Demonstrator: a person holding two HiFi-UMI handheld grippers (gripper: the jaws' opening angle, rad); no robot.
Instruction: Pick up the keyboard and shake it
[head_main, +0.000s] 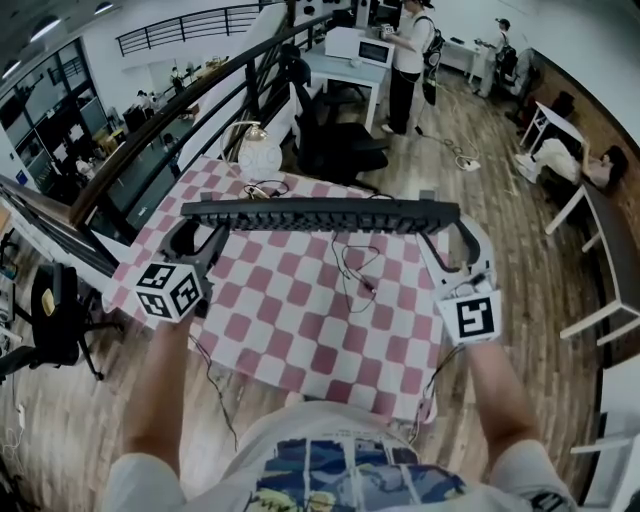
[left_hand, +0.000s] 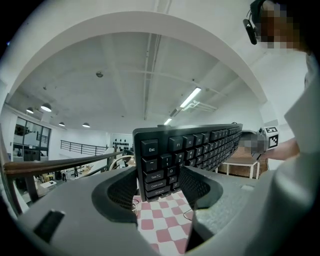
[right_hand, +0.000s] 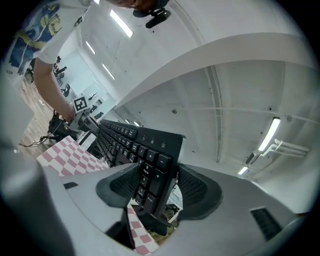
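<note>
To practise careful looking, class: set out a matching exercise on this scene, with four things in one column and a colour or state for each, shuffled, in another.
1 keyboard
2 tablecloth
3 left gripper
4 right gripper

A pink and white checks
B jaws shut on the number-pad end
C black, held in the air
D jaws shut on the Esc end

Pairs: 1-C, 2-A, 3-D, 4-B
</note>
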